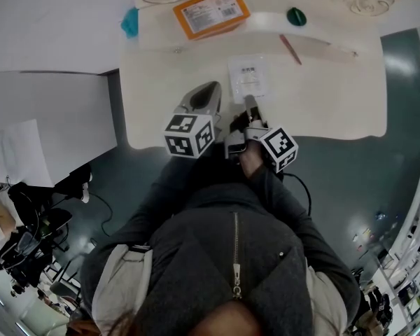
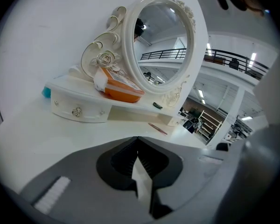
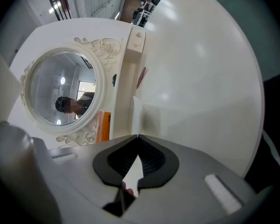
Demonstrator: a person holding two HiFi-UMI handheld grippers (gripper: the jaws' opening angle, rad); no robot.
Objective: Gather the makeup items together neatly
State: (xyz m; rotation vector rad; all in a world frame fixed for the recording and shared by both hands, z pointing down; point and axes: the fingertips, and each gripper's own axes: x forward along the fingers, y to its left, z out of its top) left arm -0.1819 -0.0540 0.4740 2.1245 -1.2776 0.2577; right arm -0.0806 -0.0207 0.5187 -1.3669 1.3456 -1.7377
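1. Head view: You hold the left gripper (image 1: pixel 208 91) and the right gripper (image 1: pixel 250 103) side by side over the near part of the tabletop (image 1: pixel 336 96).
   - The makeup items lie scattered. A white packet (image 1: pixel 248 75) is just ahead of the right gripper and a reddish pencil (image 1: pixel 290 49) lies farther back.
   - An orange box (image 1: pixel 210 10), a teal item (image 1: pixel 129 22) and a dark green item (image 1: pixel 296 16) sit on the shelf (image 1: pixel 266 23).
   - The right gripper's tip sits at the packet's near edge, probably so you can nudge or take it first. You cannot tell from here whether it touches.
   - The marker cubes hide your hands.

2. Left gripper view: The left gripper (image 2: pixel 137 138) has its jaws pressed together with nothing between them.
   - It points toward the mirror (image 2: pixel 163 45) and seems to be parked while the other one works.
   - The orange box (image 2: pixel 121 87) leans against the mirror frame.
   - The teal item (image 2: pixel 46 92) is half cut off behind the shelf corner.

3. Right gripper view: The right gripper (image 3: pixel 138 137) also has its jaws pressed together, and it holds nothing.
   - This view is rolled, so the tabletop appears to stand on edge.
   - The white packet (image 3: pixel 136 115) lies just beyond the tips. It shows almost edge-on, so any print on it cannot be seen.
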